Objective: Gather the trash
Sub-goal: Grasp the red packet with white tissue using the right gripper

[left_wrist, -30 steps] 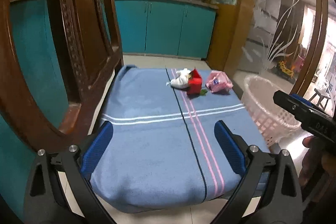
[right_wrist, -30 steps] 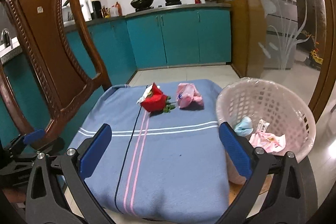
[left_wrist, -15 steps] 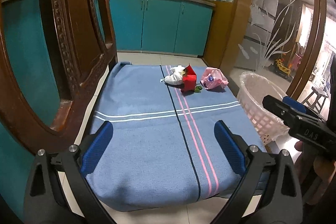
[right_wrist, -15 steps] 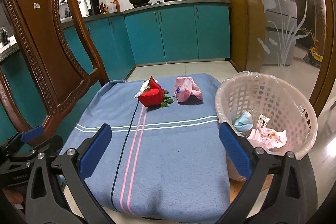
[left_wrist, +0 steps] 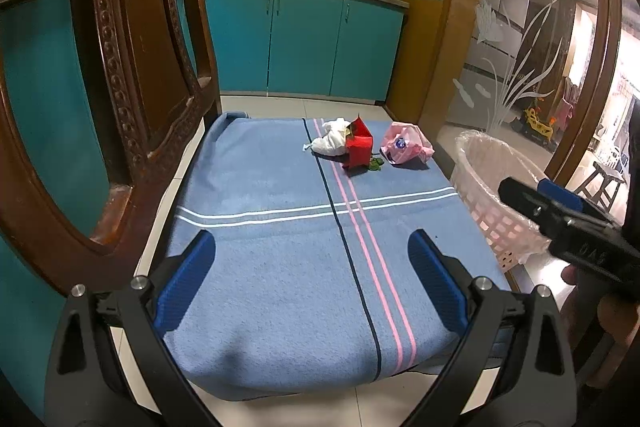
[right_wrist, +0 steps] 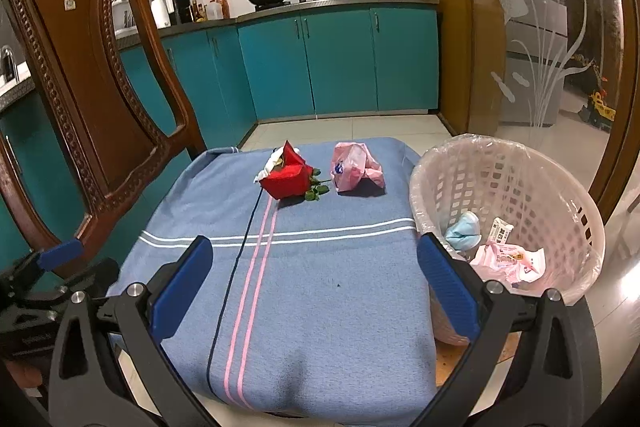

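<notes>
- Red carton (left_wrist: 358, 149) lies at the far end of the blue striped cloth (left_wrist: 280, 259), touching a crumpled white tissue (left_wrist: 332, 143) on its left; green leaf scraps (right_wrist: 316, 191) at its base; crumpled pink bag (right_wrist: 354, 167) just beside it on the right. None of these is collected yet.
- White basket (right_wrist: 560, 195) stands beside the cloth's right edge, lined with clear film; it holds a blue wad (right_wrist: 463, 231) and pink wrappers (right_wrist: 508, 261).
- Left gripper (left_wrist: 312, 279): fingers spread wide, nothing between them, hovering over the near end of the cloth.
- Right gripper (right_wrist: 314, 281): fingers likewise wide apart and empty, near edge of the cloth, basket close to its right finger.
- Change against a second ago: both cameras sit slightly higher and tilted further down; the trash pile reads a little farther off in each view. Trash itself has not shifted; basket contents are the same.
- Judgement: between picks; the next reach must cross most of the cloth. Pink bag is nearest the basket.
- Wooden chair back (right_wrist: 92, 75) stands left of the cloth.
</notes>
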Demonstrator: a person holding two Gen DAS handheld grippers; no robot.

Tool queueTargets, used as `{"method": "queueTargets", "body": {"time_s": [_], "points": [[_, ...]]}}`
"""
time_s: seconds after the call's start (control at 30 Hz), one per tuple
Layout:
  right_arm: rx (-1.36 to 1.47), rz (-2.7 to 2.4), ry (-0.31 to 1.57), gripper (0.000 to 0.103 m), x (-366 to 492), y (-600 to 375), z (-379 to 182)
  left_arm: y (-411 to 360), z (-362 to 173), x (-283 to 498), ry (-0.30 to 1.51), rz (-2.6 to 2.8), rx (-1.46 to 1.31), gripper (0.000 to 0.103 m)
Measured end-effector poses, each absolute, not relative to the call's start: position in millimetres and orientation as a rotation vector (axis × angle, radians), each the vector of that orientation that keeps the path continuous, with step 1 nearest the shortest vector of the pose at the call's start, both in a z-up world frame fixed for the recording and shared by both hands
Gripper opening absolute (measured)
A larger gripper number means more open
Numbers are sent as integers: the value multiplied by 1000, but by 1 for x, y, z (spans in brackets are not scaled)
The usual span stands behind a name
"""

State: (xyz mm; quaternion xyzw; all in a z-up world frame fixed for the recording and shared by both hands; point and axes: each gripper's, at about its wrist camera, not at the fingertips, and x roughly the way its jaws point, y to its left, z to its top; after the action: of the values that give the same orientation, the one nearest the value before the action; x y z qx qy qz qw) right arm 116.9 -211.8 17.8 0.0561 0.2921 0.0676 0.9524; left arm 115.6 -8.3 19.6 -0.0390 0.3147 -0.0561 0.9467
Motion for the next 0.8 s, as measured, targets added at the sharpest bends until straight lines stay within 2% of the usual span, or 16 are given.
{"method": "queueTargets", "body": {"time_s": [0.2, 0.5, 0.57, 0.6, 0.63, 0.7, 0.8], "points": [[81, 147, 685, 100, 164, -188, 2, 2, 25, 117, 627, -93, -125, 97], [-82, 116, 817, 97, 293, -112, -40, 26, 28, 129, 630, -43, -194, 97], [-117, 103, 843, 87, 312, -104, -49, 29, 27, 132, 644, -49, -218, 97], [-132, 93, 858, 76, 322, -102, -54, 29, 27, 133, 648, -53, -221, 97], [-127, 101, 885, 51, 328, -102, -59, 29, 28, 133, 648, -55, -220, 97], [-99, 121, 954, 29, 330, -107, -64, 29, 28, 134, 647, -59, -215, 97], [-67, 156, 890, 14, 299, -122, -46, 26, 26, 136, 658, -65, -219, 97]]}}
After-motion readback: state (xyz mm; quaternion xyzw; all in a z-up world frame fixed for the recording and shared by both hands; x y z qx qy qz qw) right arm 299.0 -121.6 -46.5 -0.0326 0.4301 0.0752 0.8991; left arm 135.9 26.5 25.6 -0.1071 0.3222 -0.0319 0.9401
